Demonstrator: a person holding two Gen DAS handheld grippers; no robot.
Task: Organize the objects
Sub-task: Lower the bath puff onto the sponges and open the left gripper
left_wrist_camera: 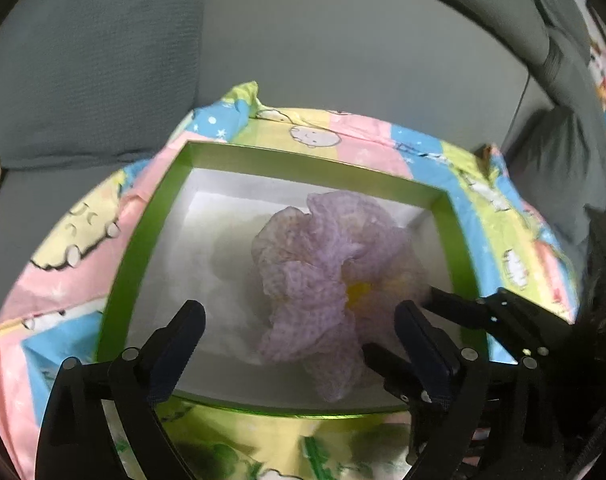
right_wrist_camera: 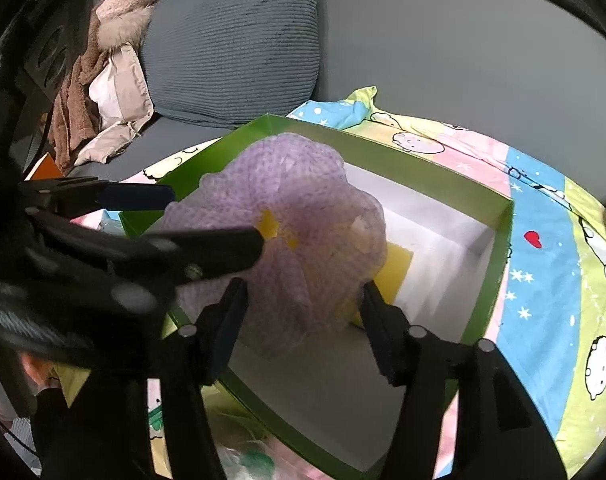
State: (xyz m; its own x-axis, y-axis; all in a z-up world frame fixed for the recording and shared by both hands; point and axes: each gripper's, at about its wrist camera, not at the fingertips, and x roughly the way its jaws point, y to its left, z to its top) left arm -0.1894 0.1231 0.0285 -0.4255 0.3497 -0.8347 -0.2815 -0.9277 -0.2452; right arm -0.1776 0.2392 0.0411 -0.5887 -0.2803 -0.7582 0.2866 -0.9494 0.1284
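Entry: green box (left_wrist_camera: 131, 256), open-topped, white-lined, set on a cartoon-print cloth (left_wrist_camera: 35, 312) spread over a grey sofa (left_wrist_camera: 343, 40); all places below are given from this box. Contents: one crumpled lilac cloth (left_wrist_camera: 323, 264), bunched in the box's right half and resting on the floor of it, with a flat yellow piece (right_wrist_camera: 395, 272) lying under and just beside it, also inside the walls. Left gripper (left_wrist_camera: 299, 332): jaws stood wide apart over the near wall of the box, nothing between the pads, the lilac cloth lying just beyond them and untouched. Right gripper (right_wrist_camera: 303, 304): jaws stood about half apart on either side of the cloth's near fold; the pads did not appear to press on it, so the cloth was judged released. Both grippers pointed steeply down into the box from its near side, the right one close beside the left one's right finger. Handling note: the step in hand read as a release. To do it well, both grippers should lift straight up clear of the walls, so no loose fold snags on a finger and drags the cloth back out.
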